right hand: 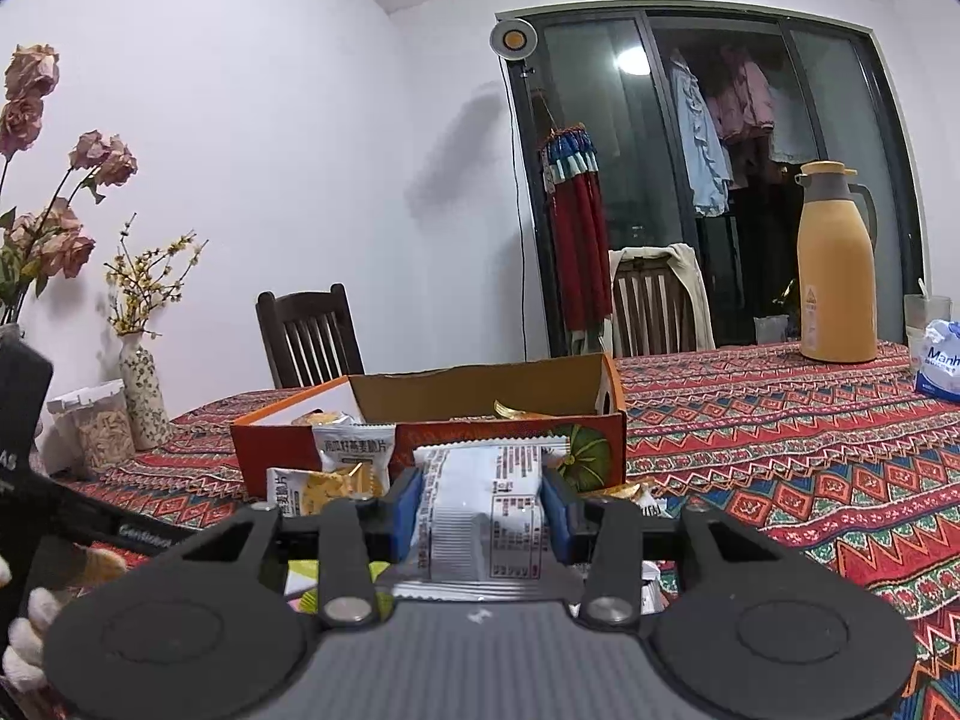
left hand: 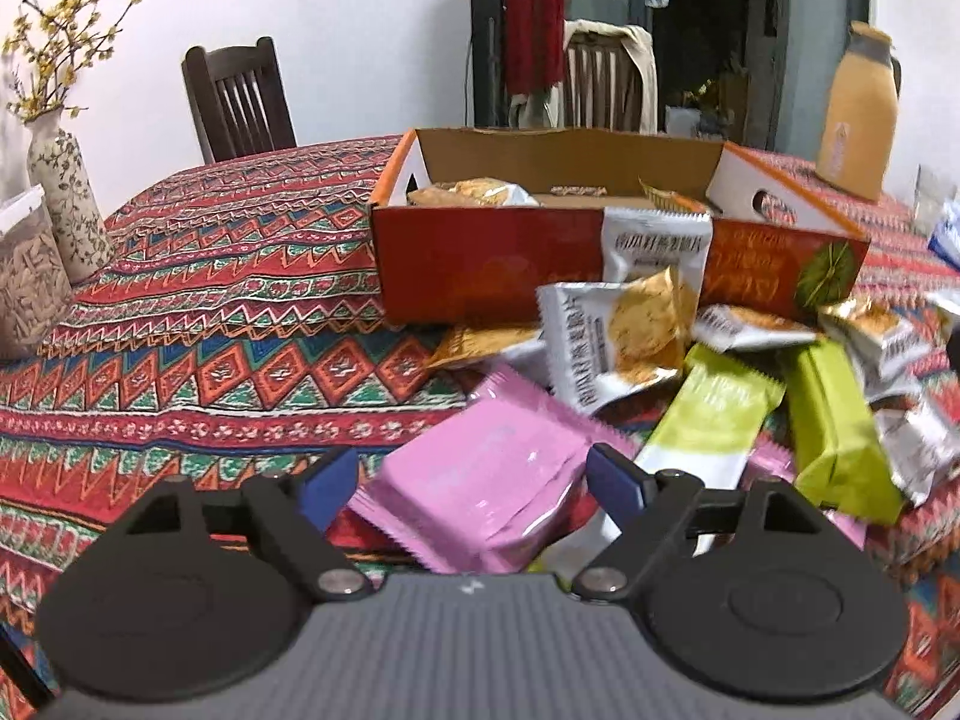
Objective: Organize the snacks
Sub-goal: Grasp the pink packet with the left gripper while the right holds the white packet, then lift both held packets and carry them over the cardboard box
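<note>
Squarely between right jaws (apparently clamped): white packet (right hand: 486, 516)

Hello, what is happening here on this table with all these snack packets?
A person is sorting snacks with two handheld grippers. The right gripper is shut on a white snack packet, held up in front of the open cardboard box, which already holds a few packets. The left gripper is open around a pink packet in the loose pile beside the box. Green packets and more packets wait on the patterned tablecloth.

Even indoor light, a ceiling lamp reflection (right hand: 629, 62) glaring at one o'clock, motion blur on snack packets (left hand: 834, 420) at three, fisheye-bent dark corners.
</note>
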Demonstrator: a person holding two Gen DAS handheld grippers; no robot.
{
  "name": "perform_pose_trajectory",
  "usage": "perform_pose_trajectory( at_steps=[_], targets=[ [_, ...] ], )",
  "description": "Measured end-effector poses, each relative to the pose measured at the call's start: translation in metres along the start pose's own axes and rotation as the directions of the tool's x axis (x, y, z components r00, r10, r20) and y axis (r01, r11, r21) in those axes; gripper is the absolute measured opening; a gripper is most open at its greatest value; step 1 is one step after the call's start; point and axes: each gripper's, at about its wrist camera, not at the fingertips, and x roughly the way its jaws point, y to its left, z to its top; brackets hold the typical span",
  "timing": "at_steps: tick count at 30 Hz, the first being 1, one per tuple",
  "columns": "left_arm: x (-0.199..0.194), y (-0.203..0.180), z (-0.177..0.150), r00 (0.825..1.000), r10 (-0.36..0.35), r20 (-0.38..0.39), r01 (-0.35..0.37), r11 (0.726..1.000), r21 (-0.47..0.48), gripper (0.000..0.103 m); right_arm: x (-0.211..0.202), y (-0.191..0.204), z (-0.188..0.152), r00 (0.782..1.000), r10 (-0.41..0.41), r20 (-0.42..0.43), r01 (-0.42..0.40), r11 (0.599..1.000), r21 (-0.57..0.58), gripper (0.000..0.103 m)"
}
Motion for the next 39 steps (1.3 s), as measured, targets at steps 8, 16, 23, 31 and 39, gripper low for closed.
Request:
perform_pose_trajectory(
  at_steps=[8,16,23,31,39],
  targets=[
    [0.025,0.009,0.002,0.996,-0.075,-0.039,0.076,0.997,0.023,0.08,0.001,0.002,-0.001,1.0,-0.002,-0.01,0.002,1.0,0.0,0.041],
    [0.016,0.011,-0.004,0.994,-0.109,-0.007,0.109,0.993,0.033,0.064,0.003,0.004,-0.002,1.0,-0.01,-0.023,0.01,1.0,-0.005,0.041],
    [0.005,0.012,-0.006,0.994,-0.104,0.033,0.102,0.993,0.053,0.062,0.006,0.008,-0.001,1.0,-0.007,-0.028,0.007,1.0,-0.011,0.041],
    [-0.014,0.015,0.004,0.987,-0.114,0.111,0.111,0.993,0.033,0.062,0.008,0.01,0.004,1.0,-0.007,-0.014,0.006,1.0,-0.02,0.041],
    [-0.035,0.01,0.041,0.962,-0.141,0.233,0.147,0.989,-0.009,0.062,0.026,0.012,0.029,0.999,-0.016,0.038,0.017,1.0,-0.02,0.041]
  ],
)
